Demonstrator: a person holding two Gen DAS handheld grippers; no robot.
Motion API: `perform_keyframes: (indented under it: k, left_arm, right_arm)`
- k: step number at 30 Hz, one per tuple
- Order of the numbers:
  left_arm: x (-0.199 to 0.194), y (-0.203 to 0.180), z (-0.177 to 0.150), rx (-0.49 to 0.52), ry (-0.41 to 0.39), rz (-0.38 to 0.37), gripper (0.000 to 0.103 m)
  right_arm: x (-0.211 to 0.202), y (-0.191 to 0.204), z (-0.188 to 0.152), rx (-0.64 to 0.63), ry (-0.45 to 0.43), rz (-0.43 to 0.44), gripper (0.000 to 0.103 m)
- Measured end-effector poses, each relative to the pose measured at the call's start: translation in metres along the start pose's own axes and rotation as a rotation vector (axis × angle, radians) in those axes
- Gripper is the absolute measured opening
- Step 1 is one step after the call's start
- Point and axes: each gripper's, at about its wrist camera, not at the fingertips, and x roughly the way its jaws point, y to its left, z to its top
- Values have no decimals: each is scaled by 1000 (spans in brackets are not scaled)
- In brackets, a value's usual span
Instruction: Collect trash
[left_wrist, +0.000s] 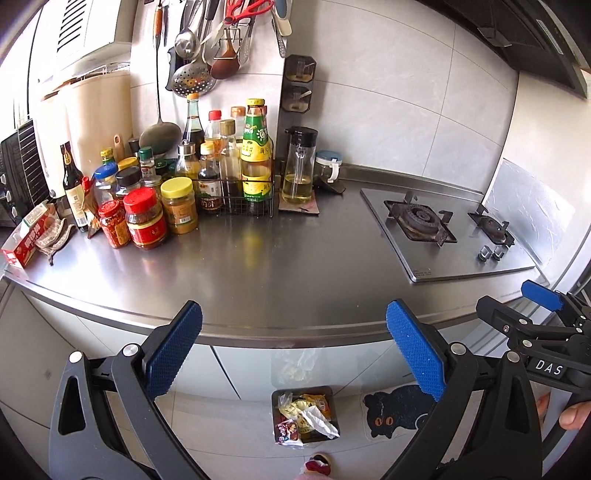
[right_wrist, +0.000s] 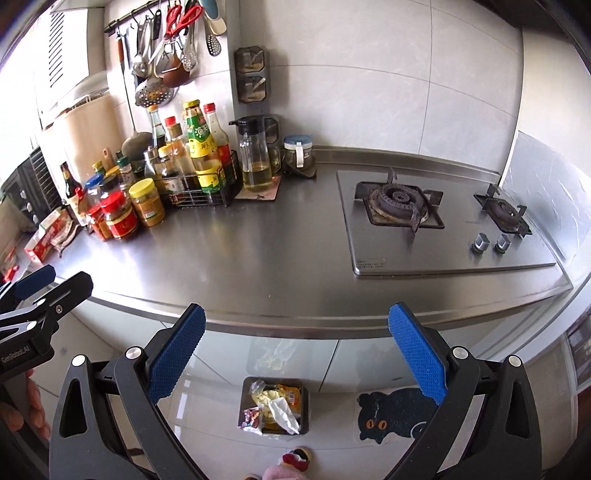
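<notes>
A small dark trash bin (left_wrist: 303, 415) (right_wrist: 275, 410) stands on the floor in front of the cabinets, filled with several crumpled wrappers and a white tissue (left_wrist: 319, 421) (right_wrist: 282, 413). My left gripper (left_wrist: 293, 350) hangs open above the counter's front edge with nothing between its blue pads. My right gripper (right_wrist: 295, 350) is open too and holds nothing; it also shows at the right edge of the left wrist view (left_wrist: 543, 299). Both hover over the bin, well above it. The steel counter (left_wrist: 277, 266) (right_wrist: 258, 266) in front of them carries no loose wrappers.
Sauce bottles and jars (left_wrist: 166, 192) (right_wrist: 147, 184) crowd the counter's back left beside a red box (left_wrist: 29, 236). A two-burner gas hob (left_wrist: 443, 232) (right_wrist: 439, 221) sits at the right. Utensils hang on the wall (left_wrist: 207, 44). A black cat floor mat (left_wrist: 395, 413) (right_wrist: 391, 417) lies right of the bin.
</notes>
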Motion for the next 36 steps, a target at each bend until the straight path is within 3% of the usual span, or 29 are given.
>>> perform_keyframes:
  k: [11, 36]
  left_arm:
    - [-5, -3, 22, 1, -39, -6, 95]
    - [-11, 1, 40, 25, -81, 25, 95]
  right_arm:
    - [-2, 0, 19, 6, -28, 8, 100]
    - [-11, 9, 43, -5, -72, 7, 100]
